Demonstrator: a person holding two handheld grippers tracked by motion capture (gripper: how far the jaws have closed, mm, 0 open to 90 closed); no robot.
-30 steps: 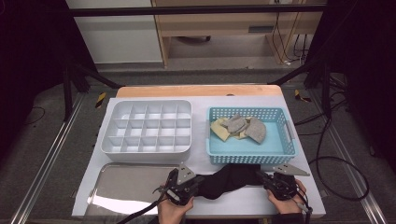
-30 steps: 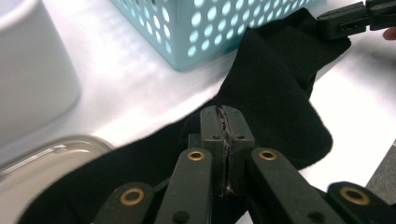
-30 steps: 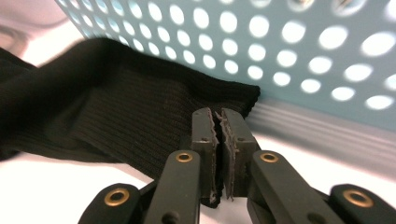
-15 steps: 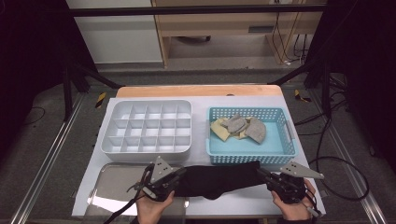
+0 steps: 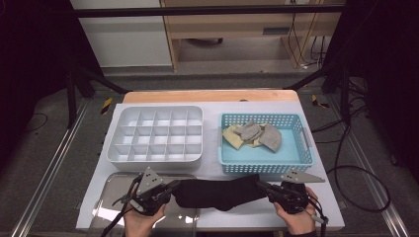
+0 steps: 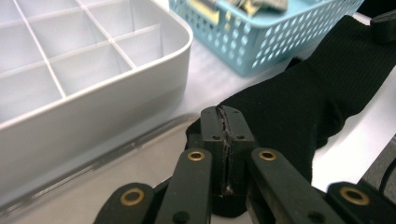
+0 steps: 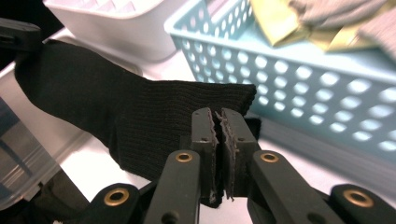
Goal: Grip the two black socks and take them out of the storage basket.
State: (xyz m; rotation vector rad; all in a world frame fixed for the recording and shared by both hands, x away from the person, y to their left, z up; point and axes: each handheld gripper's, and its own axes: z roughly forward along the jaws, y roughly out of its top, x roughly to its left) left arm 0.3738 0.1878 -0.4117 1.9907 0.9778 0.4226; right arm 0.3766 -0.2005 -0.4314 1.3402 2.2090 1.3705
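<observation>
Both claws grip the black sock (image 5: 217, 193): left claw (image 5: 170, 188) at nine o'clock, right claw (image 5: 261, 186) at three. Pull evenly, keeping it flat.

Matt knit sock (image 5: 220, 192), perforated plastic basket (image 5: 267, 163)

You get even overhead light on the white table (image 5: 212, 170), while the floor and frame around it sink into near black. The clear tray lid (image 5: 106, 217) throws pale glare back at you. In both gripper views the jaws stay sharp, the blue basket (image 7: 327, 112) blurs softly, and the black sock (image 6: 303, 98) swallows nearly all detail
</observation>
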